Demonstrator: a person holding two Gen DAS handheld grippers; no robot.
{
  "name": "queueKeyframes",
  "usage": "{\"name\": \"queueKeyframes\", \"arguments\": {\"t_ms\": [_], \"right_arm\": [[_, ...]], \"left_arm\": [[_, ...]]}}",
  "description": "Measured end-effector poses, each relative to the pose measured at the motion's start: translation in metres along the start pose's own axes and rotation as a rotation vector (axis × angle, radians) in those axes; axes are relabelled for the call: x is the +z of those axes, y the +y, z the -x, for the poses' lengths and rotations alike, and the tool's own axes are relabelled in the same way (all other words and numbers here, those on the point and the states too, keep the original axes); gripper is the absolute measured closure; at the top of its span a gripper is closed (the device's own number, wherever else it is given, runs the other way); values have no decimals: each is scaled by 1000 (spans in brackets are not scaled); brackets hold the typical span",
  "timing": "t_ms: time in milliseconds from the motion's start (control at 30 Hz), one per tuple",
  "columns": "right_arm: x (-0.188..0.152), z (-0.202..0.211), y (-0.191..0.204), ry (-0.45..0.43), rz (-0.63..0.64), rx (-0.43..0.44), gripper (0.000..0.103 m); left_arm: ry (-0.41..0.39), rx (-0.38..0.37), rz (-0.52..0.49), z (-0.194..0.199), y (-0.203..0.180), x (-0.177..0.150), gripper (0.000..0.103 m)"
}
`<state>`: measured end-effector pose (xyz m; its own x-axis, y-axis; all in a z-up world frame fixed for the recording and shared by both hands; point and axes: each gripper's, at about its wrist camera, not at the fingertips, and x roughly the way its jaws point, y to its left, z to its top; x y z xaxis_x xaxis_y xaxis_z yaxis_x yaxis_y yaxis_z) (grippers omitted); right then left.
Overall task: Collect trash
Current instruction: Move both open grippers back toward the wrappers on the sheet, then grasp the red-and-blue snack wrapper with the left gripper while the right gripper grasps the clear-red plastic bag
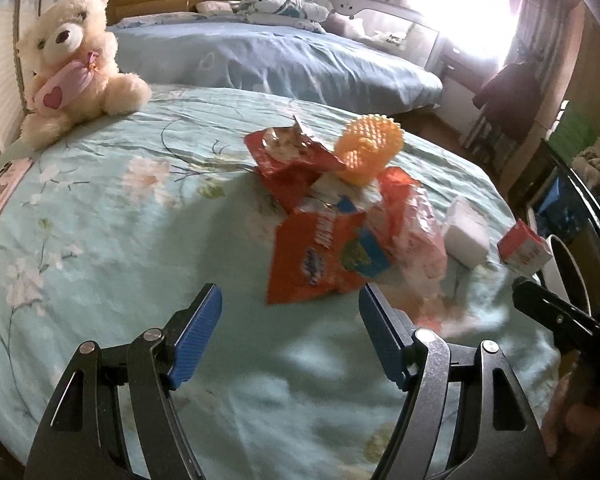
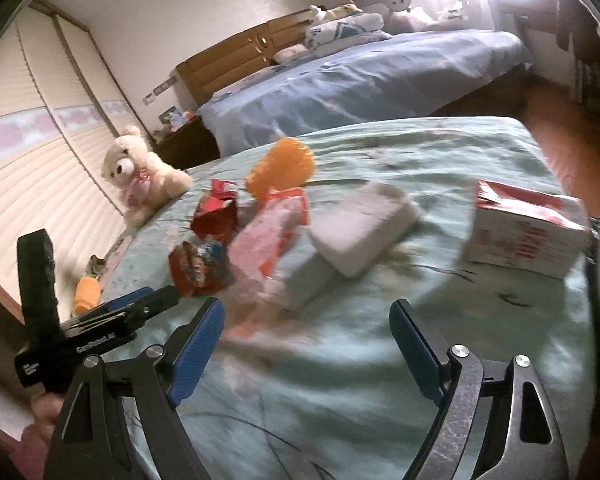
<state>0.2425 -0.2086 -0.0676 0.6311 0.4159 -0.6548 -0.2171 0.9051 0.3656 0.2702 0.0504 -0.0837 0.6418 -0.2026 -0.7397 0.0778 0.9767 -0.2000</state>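
Nothing looks collected yet. The left gripper (image 1: 290, 336) and the right gripper (image 2: 306, 344) are both spread wide and empty. The orange wrappers (image 1: 324, 256) lie near the middle of the bed (image 1: 100, 240), the red-white carton (image 2: 528, 232) near its right edge.

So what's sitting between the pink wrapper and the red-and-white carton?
A white block, seen in both wrist views, lies between the pink wrapper and the red-and-white carton.

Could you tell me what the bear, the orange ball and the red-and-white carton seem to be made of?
Bear: cream plush, fuzzy pile.
Ball: likely soft rubber or plastic; translucent orange, covered in nubs.
Carton: printed paperboard by its flat faces and crisp folded edges; the finish is too blurred to tell.
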Motion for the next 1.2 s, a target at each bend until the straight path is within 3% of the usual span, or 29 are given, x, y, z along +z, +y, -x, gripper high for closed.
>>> {"name": "queueKeyframes", "arguments": {"t_ms": [300, 467, 500, 533, 600, 633, 800, 1200], "right_arm": [[16, -38, 20, 41, -17, 62, 48], [25, -62, 19, 73, -58, 96, 58], [26, -69, 18, 84, -73, 110, 60], [27, -72, 18, 89, -80, 117, 61], [28, -78, 20, 98, -86, 138, 75], [27, -79, 21, 101, -86, 141, 76], [21, -68, 23, 93, -66, 139, 84], [-14, -10, 9, 96, -45, 127, 88]], "left_arm": [[47, -110, -13, -16, 7, 10, 31], [62, -111, -51, -28, -3, 10, 32], [55, -120, -59, -28, -5, 11, 41], [59, -125, -67, -29, -7, 11, 56], [68, -119, -85, -32, -11, 11, 67], [65, -126, -96, -32, -13, 10, 75], [46, -122, -108, -25, -15, 7, 87], [30, -164, -107, 2, -32, -15, 90]]}}
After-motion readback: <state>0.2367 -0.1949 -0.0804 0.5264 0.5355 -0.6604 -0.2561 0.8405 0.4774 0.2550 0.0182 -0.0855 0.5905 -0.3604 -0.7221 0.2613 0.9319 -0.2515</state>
